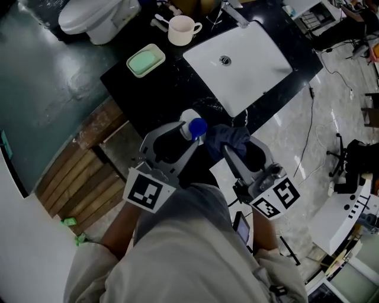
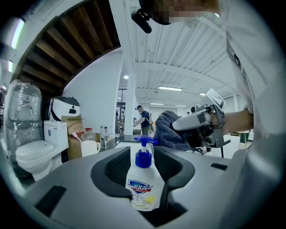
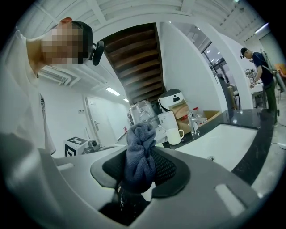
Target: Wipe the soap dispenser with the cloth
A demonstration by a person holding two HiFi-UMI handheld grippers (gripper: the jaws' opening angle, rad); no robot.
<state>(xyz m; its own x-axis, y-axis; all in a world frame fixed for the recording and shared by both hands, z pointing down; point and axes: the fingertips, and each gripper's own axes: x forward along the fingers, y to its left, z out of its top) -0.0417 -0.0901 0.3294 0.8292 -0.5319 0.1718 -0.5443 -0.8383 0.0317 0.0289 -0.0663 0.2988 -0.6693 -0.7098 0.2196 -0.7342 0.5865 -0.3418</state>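
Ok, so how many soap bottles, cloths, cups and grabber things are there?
soap dispenser: 1
cloth: 1
mug: 1
grippers: 2, the left gripper and the right gripper
Total: 5

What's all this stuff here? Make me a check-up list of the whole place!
Surface: black counter with a white sink set in it.
Job's things: soap dispenser upright between the left jaws; dark cloth bunched in the right jaws.
Clutter: white mug and green soap dish, left of the sink.
Grippers: left gripper open, jaws either side of the dispenser; right gripper shut on the cloth.
Cables: thin black cable trailing over the floor beside the counter.
Surroundings: toilet, wooden slats.
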